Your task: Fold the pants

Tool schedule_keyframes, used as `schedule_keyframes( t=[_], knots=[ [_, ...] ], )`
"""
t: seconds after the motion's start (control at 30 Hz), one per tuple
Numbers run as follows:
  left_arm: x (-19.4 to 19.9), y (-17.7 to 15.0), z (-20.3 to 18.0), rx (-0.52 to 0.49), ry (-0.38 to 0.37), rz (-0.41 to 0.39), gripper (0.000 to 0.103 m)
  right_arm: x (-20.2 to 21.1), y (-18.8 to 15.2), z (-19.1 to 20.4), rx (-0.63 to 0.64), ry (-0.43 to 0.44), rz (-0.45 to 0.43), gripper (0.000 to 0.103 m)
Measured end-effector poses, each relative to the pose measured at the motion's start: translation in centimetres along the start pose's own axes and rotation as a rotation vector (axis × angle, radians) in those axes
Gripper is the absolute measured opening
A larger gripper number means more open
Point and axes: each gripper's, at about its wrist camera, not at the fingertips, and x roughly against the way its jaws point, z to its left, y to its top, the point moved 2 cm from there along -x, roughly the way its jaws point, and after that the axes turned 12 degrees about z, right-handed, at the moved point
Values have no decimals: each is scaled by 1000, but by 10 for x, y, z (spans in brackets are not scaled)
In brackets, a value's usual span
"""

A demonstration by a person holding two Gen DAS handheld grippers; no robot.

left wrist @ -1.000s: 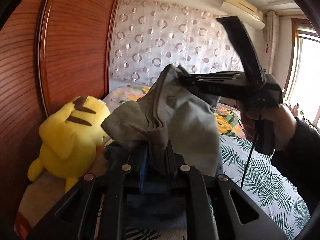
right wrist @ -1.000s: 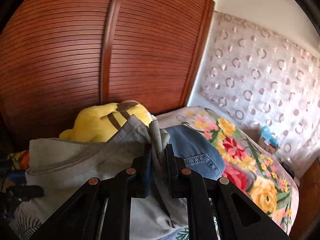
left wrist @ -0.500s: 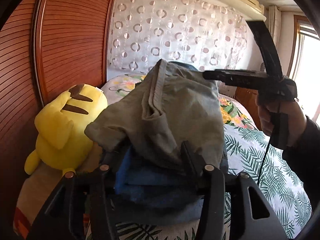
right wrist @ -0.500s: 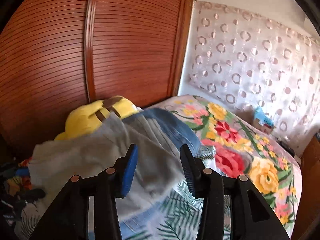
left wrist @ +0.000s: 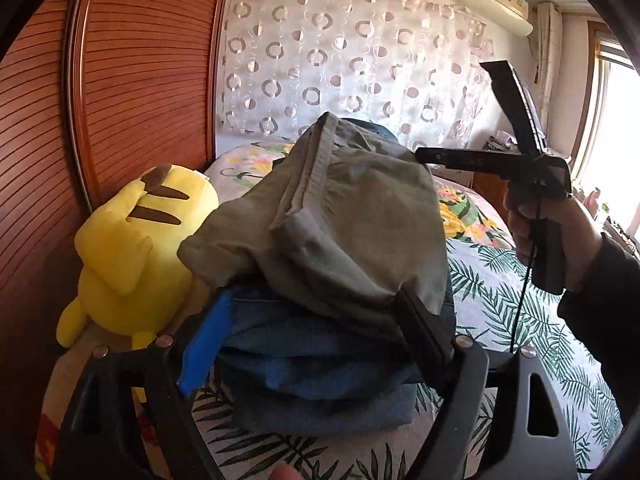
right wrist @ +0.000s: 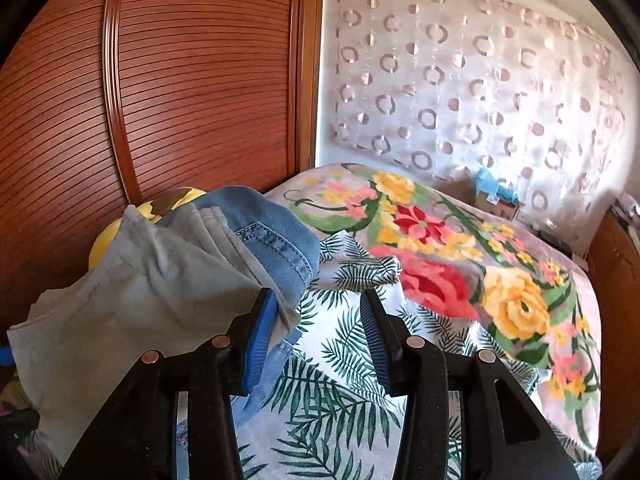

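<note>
Folded grey pants [left wrist: 360, 216] lie on top of a stack of blue jeans [left wrist: 320, 372] on the bed. My left gripper [left wrist: 316, 336] sits low at the near side of the stack. Its jaws are opening; the stack lies between the wide-apart fingers [left wrist: 204, 344] and the pads do not press on it. In the right wrist view the grey pants [right wrist: 132, 300] and the jeans [right wrist: 276, 236] lie to the left of my right gripper [right wrist: 320, 332], which is open with only bedsheet between its fingers. The left wrist view shows the right gripper [left wrist: 424, 156] beside the pants, held by a hand [left wrist: 560, 220].
A yellow plush toy [left wrist: 132, 248] leans against the slatted wooden wardrobe [left wrist: 140, 80] left of the stack. The bed has a leaf-print sheet [right wrist: 344, 400] and a flowered blanket [right wrist: 460, 272]. A circle-patterned curtain [right wrist: 460, 80] hangs behind, and a window glows at the far right.
Both grippers were shut on the grey pants and have let go. The left jaws spread wide around the stack. The right gripper drew off to the right, and the pants settled onto the jeans.
</note>
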Motion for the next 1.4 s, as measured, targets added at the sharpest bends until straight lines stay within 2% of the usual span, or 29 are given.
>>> schedule_keyframes(
  t=[0.17,0.3,0.47,0.63,0.73,0.97,1.17,1.4],
  knots=[
    [5,-1,-4,-19,-11,6,87,19,-13,5,1,7,-14,45],
    [13,-2,-15,-58,-2,2,95,44,-40,8,-14,27,-32,45],
    [29,-5,-29,-91,-8,-24,95,76,-74,11,-47,46,-46,45],
    [41,-11,-45,-125,-23,-17,95,118,-111,15,-99,33,-68,46],
    [48,-16,-54,-129,-66,-6,95,145,-135,18,-125,13,-82,51],
    [64,-29,-78,-174,-81,-17,95,196,-183,30,-176,-33,-97,64],
    [72,-45,-96,-214,-60,-12,95,220,-211,41,-206,-55,-86,65],
    [75,-68,-115,-230,-88,15,95,242,-240,50,-259,-85,-66,65]
  ],
)
